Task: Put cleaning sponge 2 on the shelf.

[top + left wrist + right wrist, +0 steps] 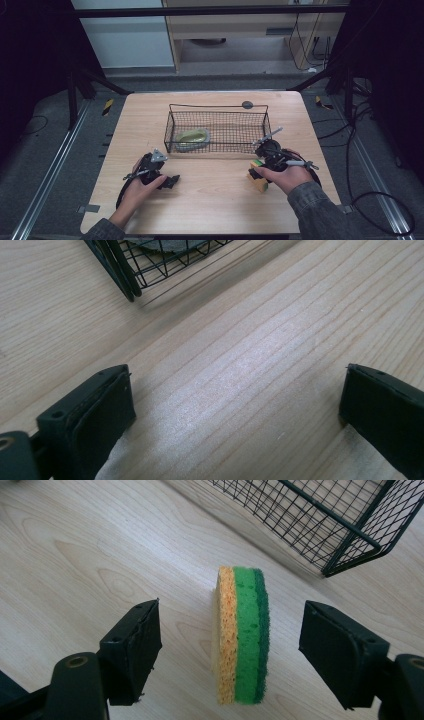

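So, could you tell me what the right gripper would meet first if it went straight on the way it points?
Probably the sponge, standing on edge between its open jaws, untouched.

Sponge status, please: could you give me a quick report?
Both grippers open: left gripper, right gripper. Sponge on edge between right jaws, not gripped. Wire basket just beyond; path clear.

In the left gripper view the basket (150,262) is cut off by the top edge; the grey object (167,245) inside it cannot be identified.
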Action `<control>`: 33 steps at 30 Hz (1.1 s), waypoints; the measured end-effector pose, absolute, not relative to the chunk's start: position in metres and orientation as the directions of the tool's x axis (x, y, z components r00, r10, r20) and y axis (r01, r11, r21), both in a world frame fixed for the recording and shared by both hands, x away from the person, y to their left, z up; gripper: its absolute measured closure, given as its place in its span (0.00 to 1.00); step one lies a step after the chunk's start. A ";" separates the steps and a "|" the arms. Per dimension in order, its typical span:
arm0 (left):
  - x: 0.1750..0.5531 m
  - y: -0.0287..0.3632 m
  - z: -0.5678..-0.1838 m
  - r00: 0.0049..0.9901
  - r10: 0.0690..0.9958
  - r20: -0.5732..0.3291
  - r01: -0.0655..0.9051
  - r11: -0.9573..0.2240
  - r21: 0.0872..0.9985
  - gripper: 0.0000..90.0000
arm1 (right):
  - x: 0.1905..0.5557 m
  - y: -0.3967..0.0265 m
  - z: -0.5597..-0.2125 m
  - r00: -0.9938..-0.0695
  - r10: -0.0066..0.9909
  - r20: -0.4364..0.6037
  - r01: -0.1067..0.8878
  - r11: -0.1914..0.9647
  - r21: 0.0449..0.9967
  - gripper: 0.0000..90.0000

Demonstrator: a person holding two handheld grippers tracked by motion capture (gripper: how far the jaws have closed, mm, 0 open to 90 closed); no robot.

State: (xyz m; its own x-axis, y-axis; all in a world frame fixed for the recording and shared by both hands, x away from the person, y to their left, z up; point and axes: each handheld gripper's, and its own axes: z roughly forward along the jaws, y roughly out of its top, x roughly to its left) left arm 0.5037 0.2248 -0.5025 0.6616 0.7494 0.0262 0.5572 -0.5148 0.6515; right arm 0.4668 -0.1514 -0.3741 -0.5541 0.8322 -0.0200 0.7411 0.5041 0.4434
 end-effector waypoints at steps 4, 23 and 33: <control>0.504 0.224 -0.503 0.659 0.751 0.025 0.557 -0.511 0.654 0.00 | 0.469 -0.151 -0.380 -0.550 0.835 -0.027 0.748 0.507 0.427 0.28; 0.504 0.222 -0.504 0.668 0.744 0.025 0.543 -0.510 0.667 0.00 | 0.482 -0.153 -0.406 -0.532 0.847 0.009 0.787 0.490 0.376 0.33; 0.504 0.222 -0.504 0.670 0.742 0.024 0.541 -0.510 0.668 0.00 | 0.486 -0.155 -0.418 -0.532 0.846 0.033 0.800 0.490 0.347 0.44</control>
State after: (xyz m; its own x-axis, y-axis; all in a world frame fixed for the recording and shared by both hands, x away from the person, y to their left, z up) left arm 0.5039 0.2215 -0.5045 0.6697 0.7422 0.0244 0.5414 -0.5105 0.6681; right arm 0.4864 -0.1547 -0.4182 -0.5324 0.8458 0.0333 0.7999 0.4899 0.3466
